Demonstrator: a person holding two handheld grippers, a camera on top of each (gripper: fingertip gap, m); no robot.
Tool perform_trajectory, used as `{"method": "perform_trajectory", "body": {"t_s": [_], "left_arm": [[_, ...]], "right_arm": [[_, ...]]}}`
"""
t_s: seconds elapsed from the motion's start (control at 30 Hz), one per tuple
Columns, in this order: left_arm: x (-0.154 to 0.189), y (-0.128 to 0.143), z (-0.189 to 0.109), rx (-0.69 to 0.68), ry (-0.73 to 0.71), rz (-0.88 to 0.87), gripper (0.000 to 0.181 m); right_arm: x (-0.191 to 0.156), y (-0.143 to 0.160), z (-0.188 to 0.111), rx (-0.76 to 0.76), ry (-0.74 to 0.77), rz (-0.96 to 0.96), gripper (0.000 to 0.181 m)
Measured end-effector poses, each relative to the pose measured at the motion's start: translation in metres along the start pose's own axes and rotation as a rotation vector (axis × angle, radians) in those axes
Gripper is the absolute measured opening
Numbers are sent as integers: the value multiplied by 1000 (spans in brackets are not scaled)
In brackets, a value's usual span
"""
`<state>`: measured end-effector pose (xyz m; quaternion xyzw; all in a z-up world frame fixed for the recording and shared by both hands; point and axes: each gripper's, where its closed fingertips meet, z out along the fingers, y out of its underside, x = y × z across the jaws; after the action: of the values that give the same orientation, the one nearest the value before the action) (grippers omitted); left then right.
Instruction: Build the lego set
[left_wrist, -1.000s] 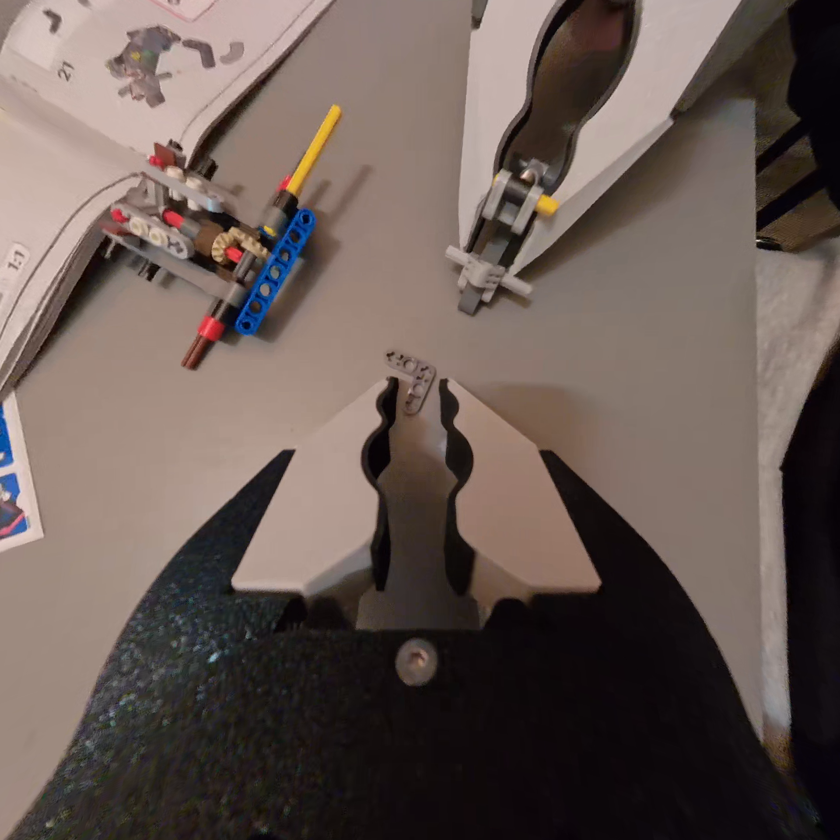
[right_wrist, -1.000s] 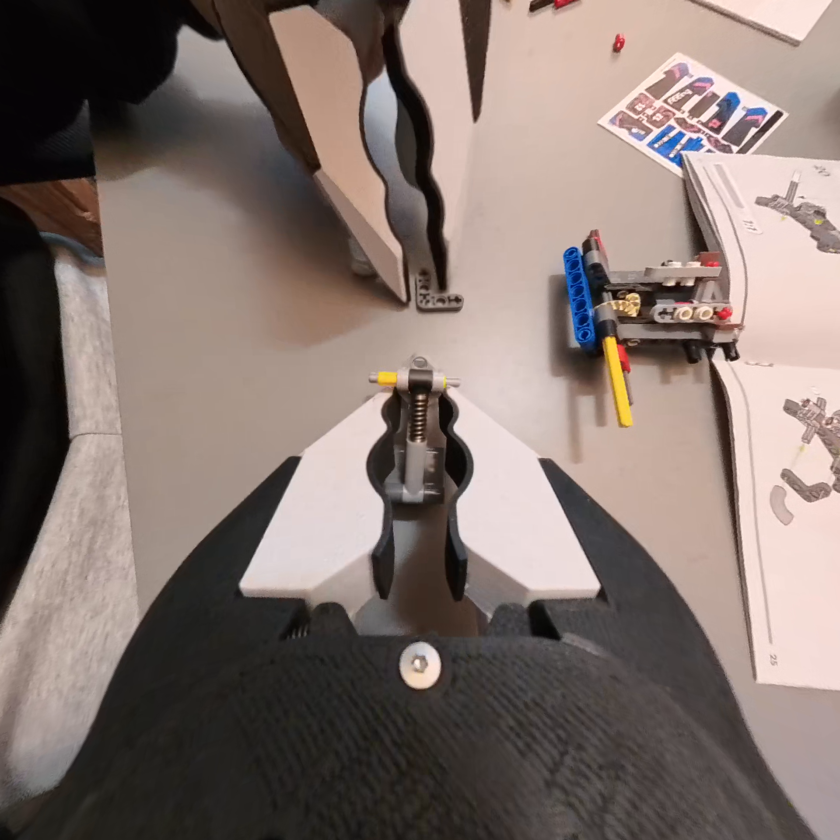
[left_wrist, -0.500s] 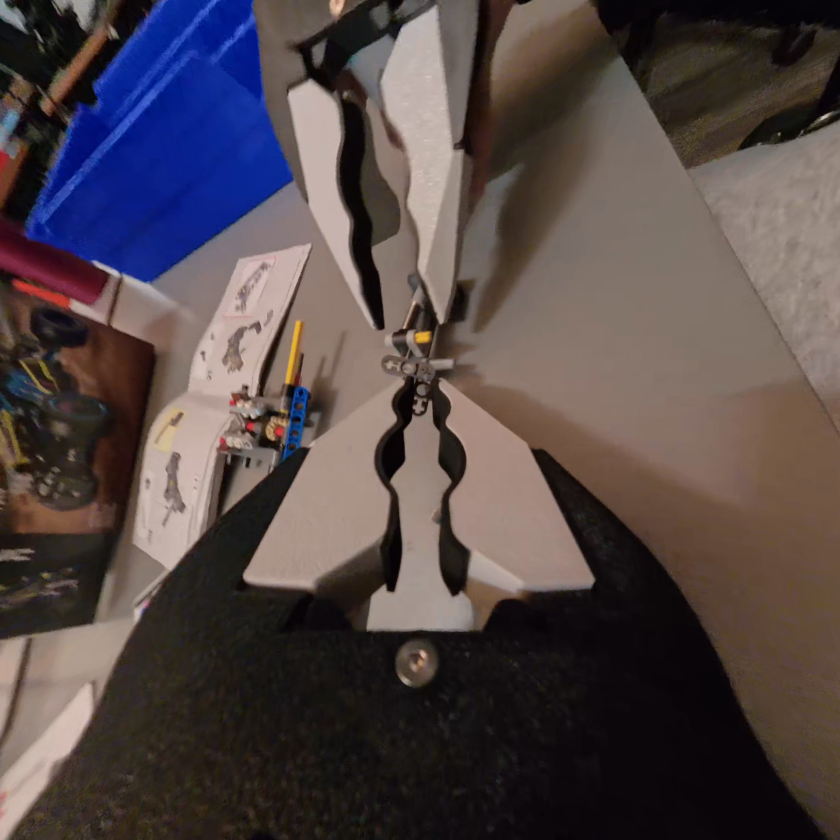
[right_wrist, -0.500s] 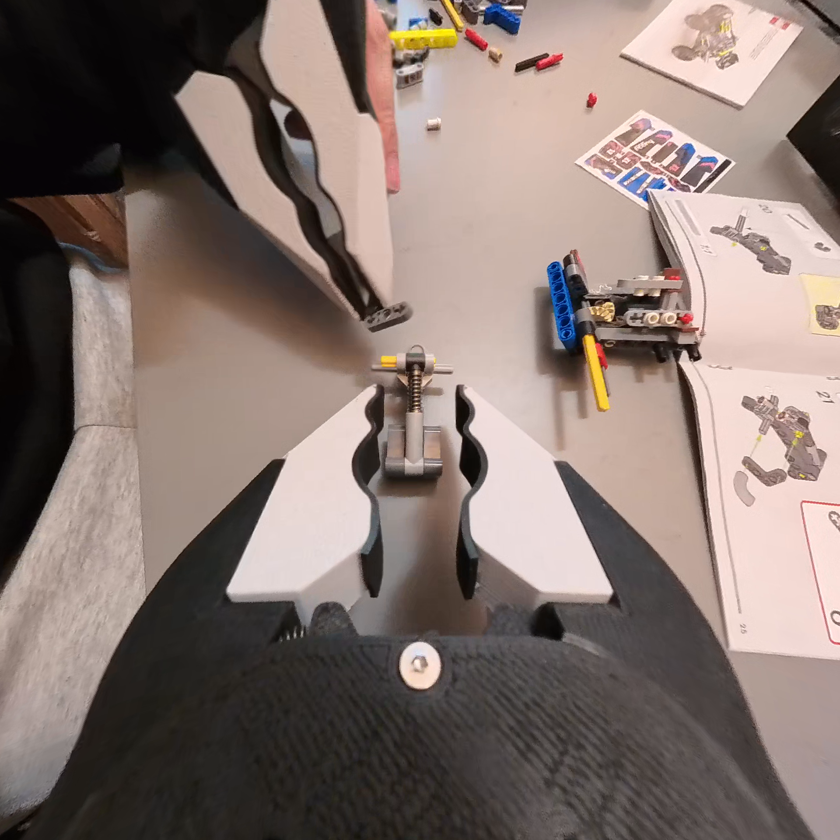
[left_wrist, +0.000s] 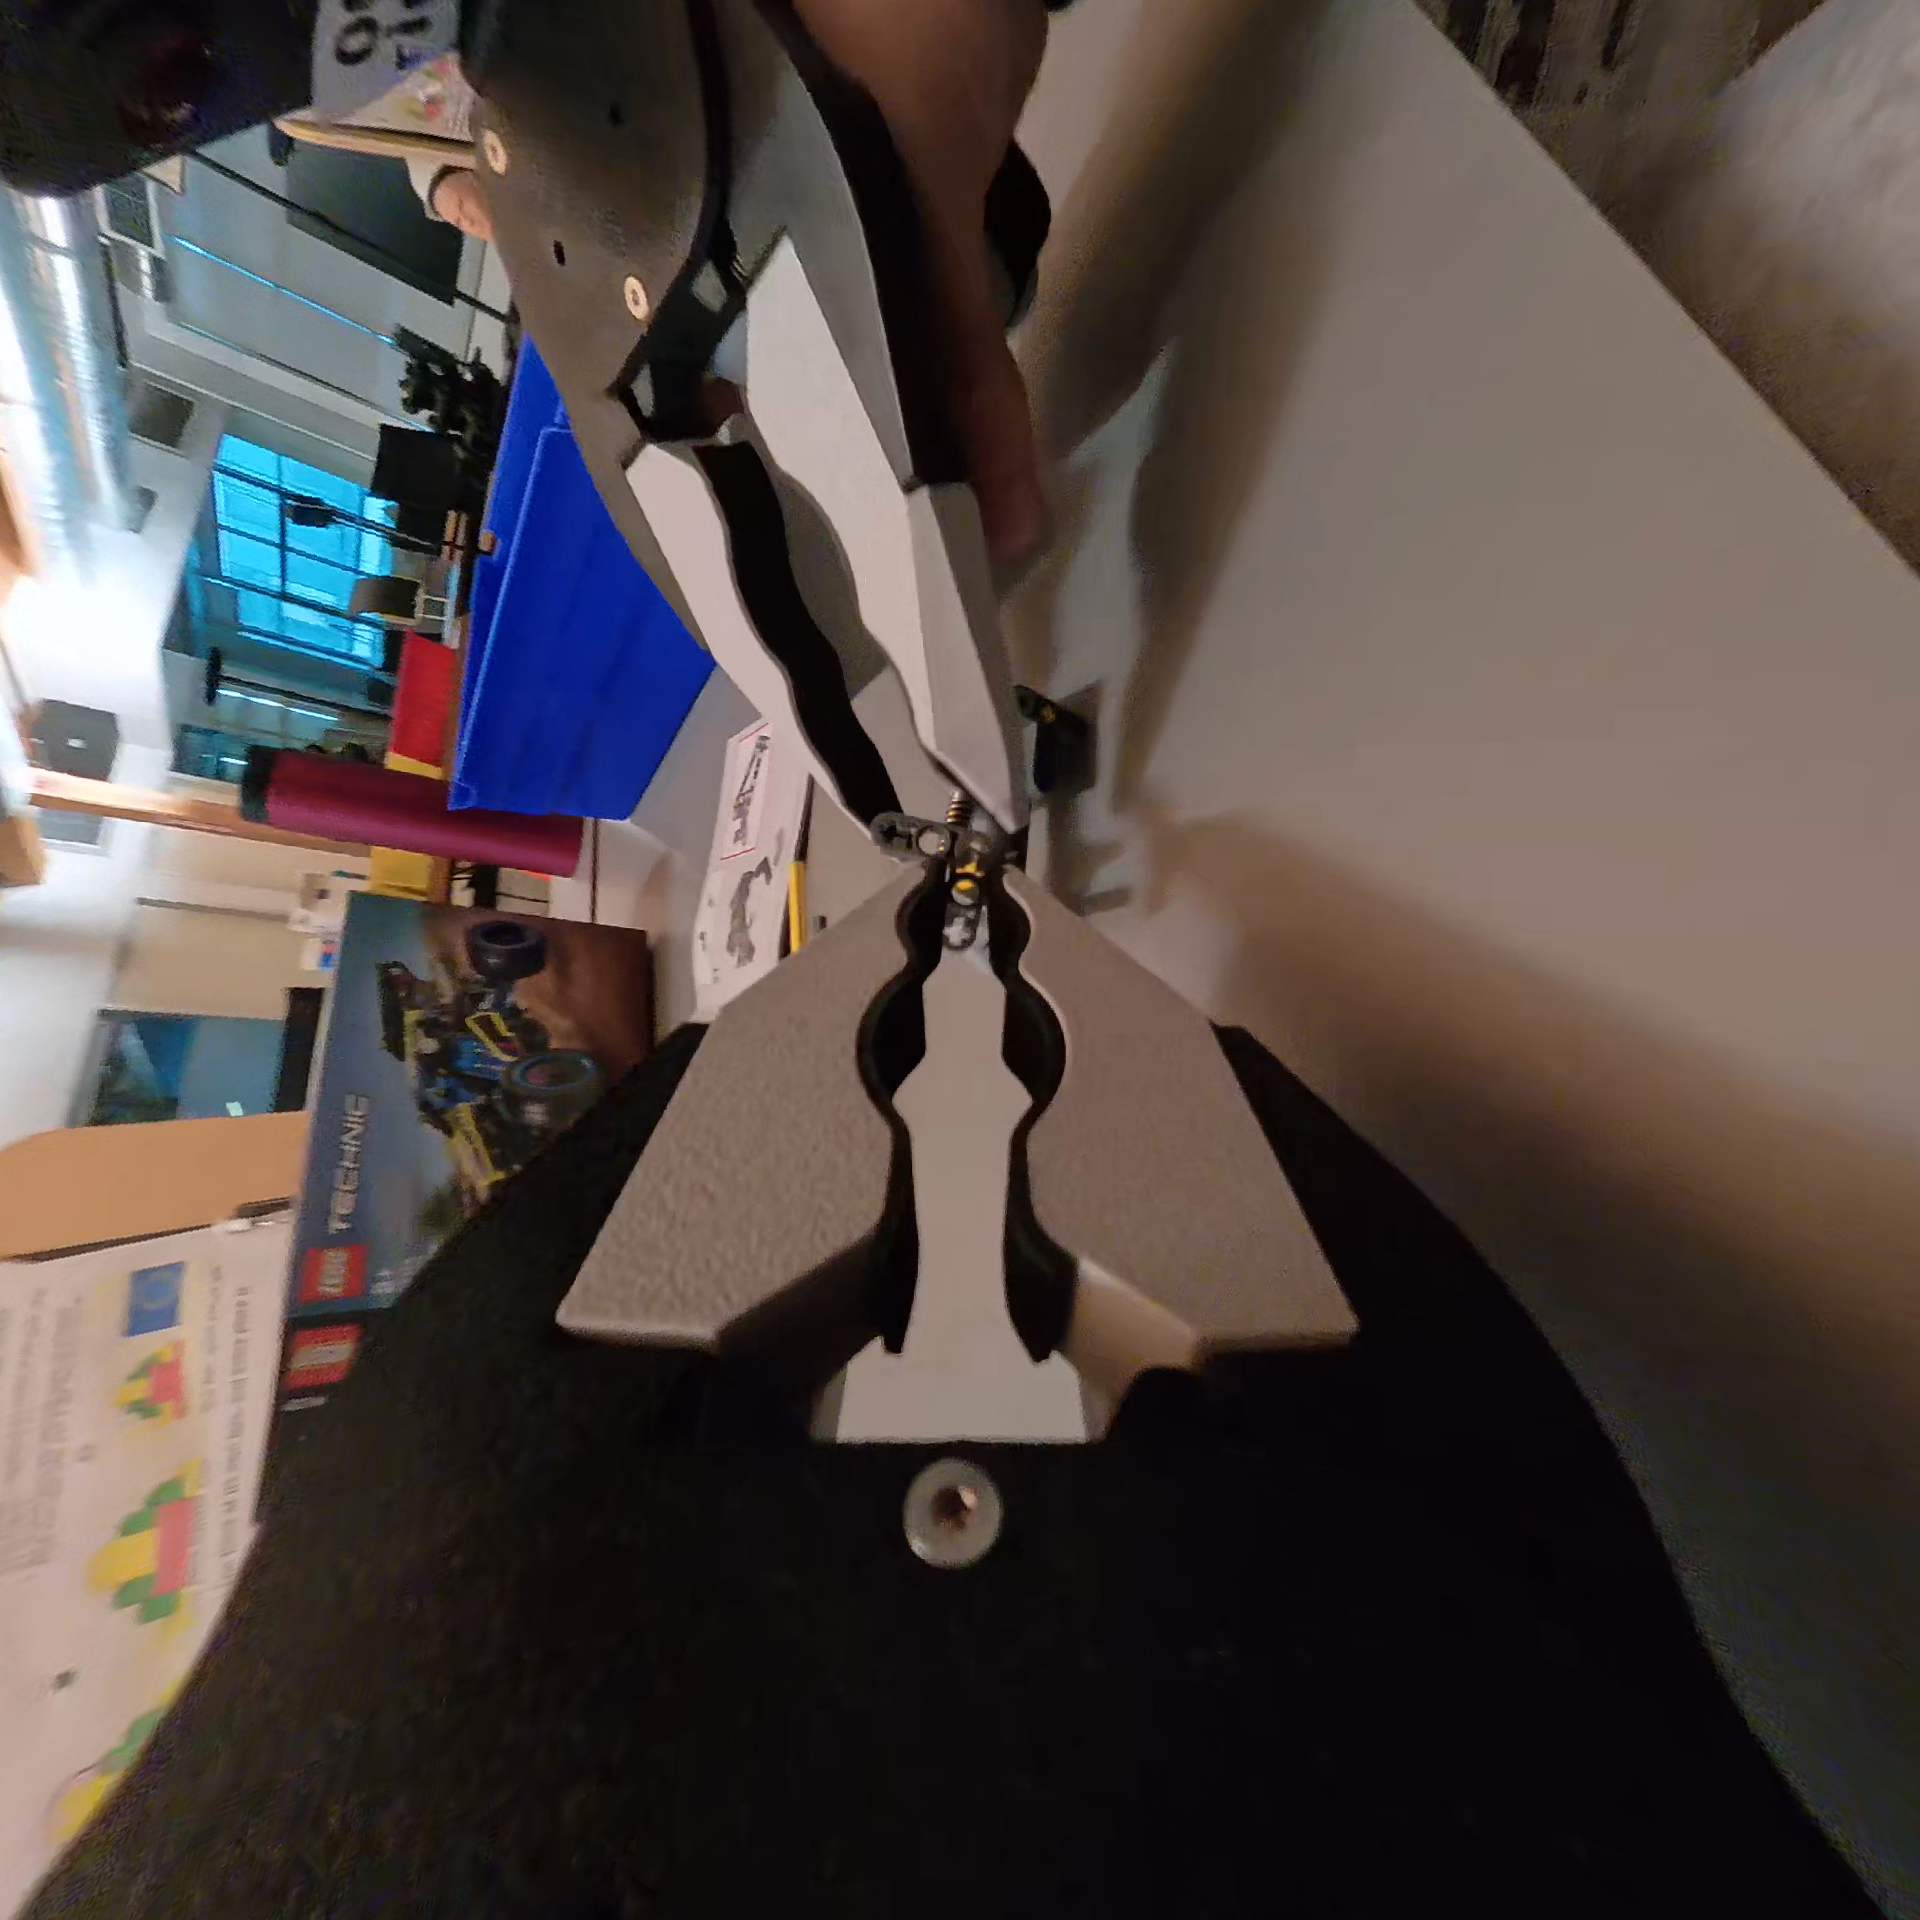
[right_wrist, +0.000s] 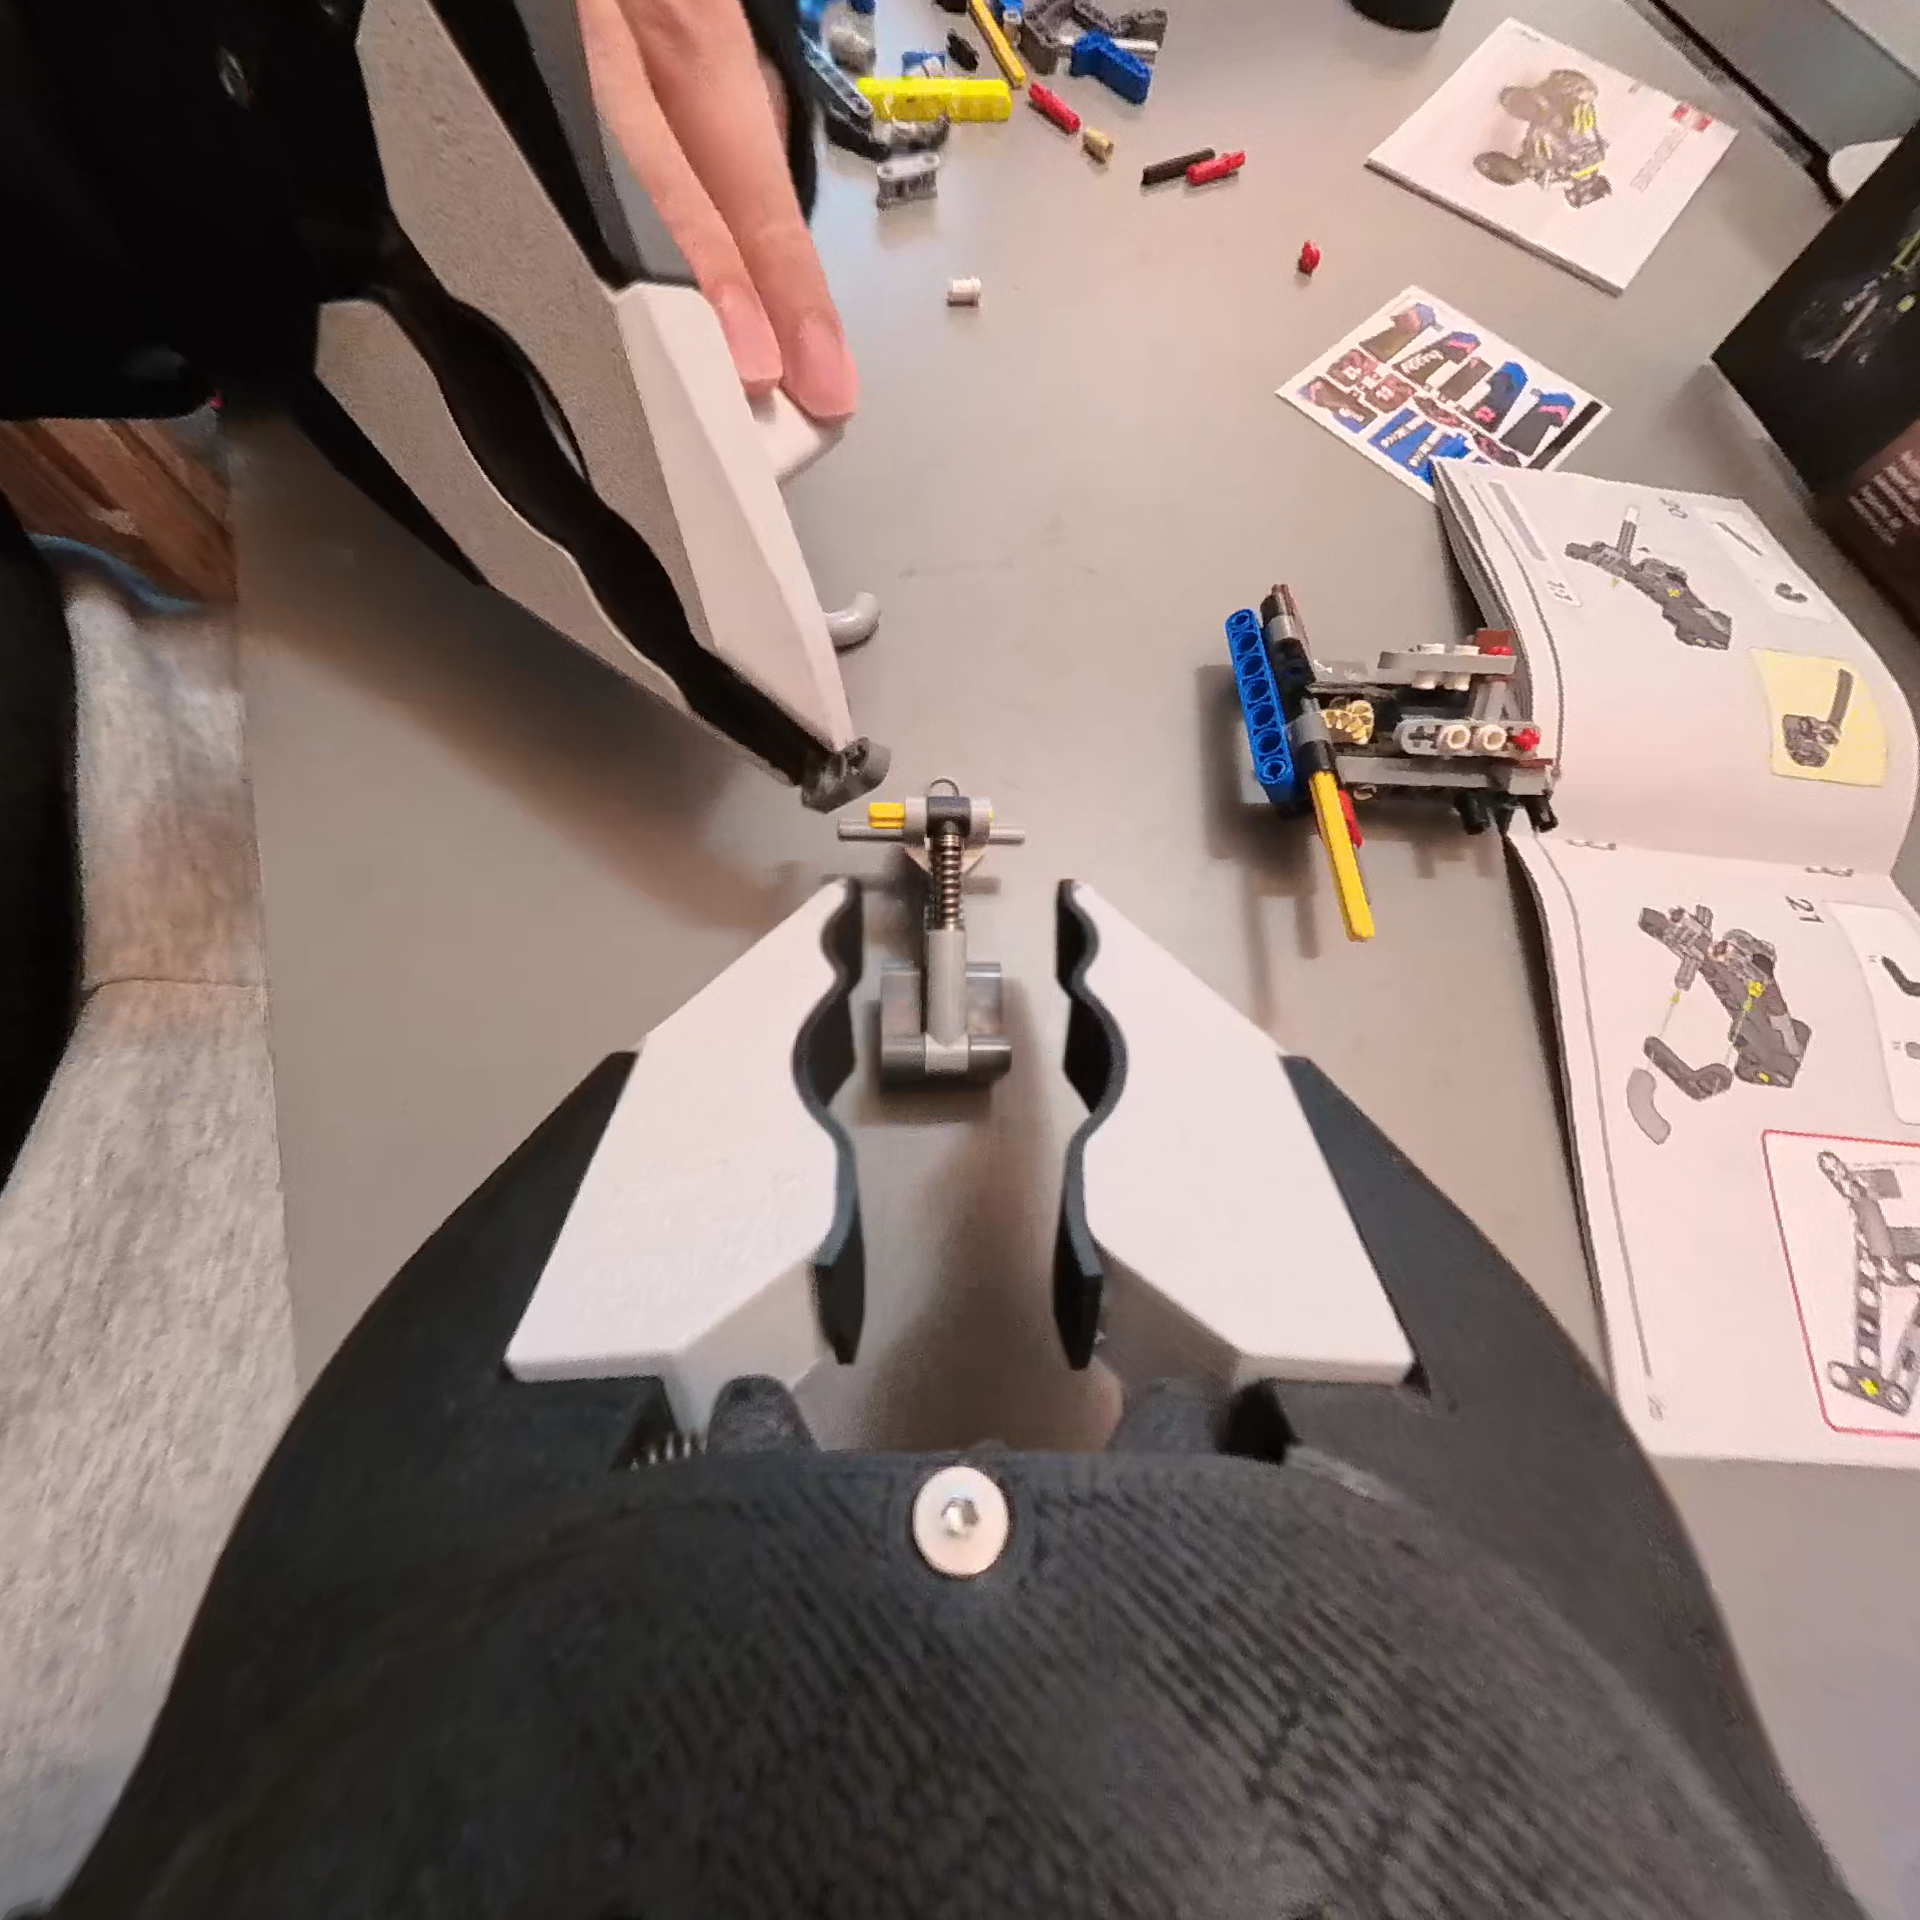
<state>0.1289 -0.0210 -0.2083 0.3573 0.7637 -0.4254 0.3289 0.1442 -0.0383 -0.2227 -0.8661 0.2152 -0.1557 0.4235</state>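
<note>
My left gripper (left_wrist: 961, 888) is shut on a small dark grey L-shaped beam (left_wrist: 920, 831) and is rolled onto its side. In the right wrist view it (right_wrist: 831, 764) comes in from the upper left, and the beam (right_wrist: 847, 774) hangs just above the left end of the cross axle of a grey shock absorber (right_wrist: 940, 966). The shock absorber has a spring and a yellow bush and lies on the grey table (right_wrist: 1039, 582). My right gripper (right_wrist: 956, 894) is open, one finger on each side of it. I cannot tell whether beam and axle touch.
A partial build with a blue beam and yellow axle (right_wrist: 1382, 727) lies right of the shock absorber, against an open instruction booklet (right_wrist: 1683, 935). A sticker sheet (right_wrist: 1444, 400), a second booklet (right_wrist: 1548, 145) and loose pieces (right_wrist: 977, 94) lie farther back. A grey curved piece (right_wrist: 854, 621) lies behind my left gripper. The grippers are tip to tip, or close to it.
My left gripper shut on the L-shaped beam, lifted it off the table, rolled sideways and brought it to the shock absorber's axle. My right gripper opened and let the shock absorber go.
</note>
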Motion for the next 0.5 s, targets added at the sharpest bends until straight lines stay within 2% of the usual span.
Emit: {"method": "perform_trajectory", "body": {"t_s": [0.07,0.17,0.3,0.4,0.5], "left_arm": [[5,0,-2,-20,0,52,5],[10,-2,-5,-32,-27,115,5],[5,-8,-9,-20,-94,160,5],[4,-16,-11,19,-116,143,5],[3,-15,-11,19,-122,126,5]], "right_arm": [[-6,-6,-10,-2,20,-35,38],[-18,-27,-19,111,24,20,18],[-27,-16,-14,86,-14,196,20],[-33,-18,-11,162,-63,276,19],[-38,-21,-9,202,-95,278,7]]}}
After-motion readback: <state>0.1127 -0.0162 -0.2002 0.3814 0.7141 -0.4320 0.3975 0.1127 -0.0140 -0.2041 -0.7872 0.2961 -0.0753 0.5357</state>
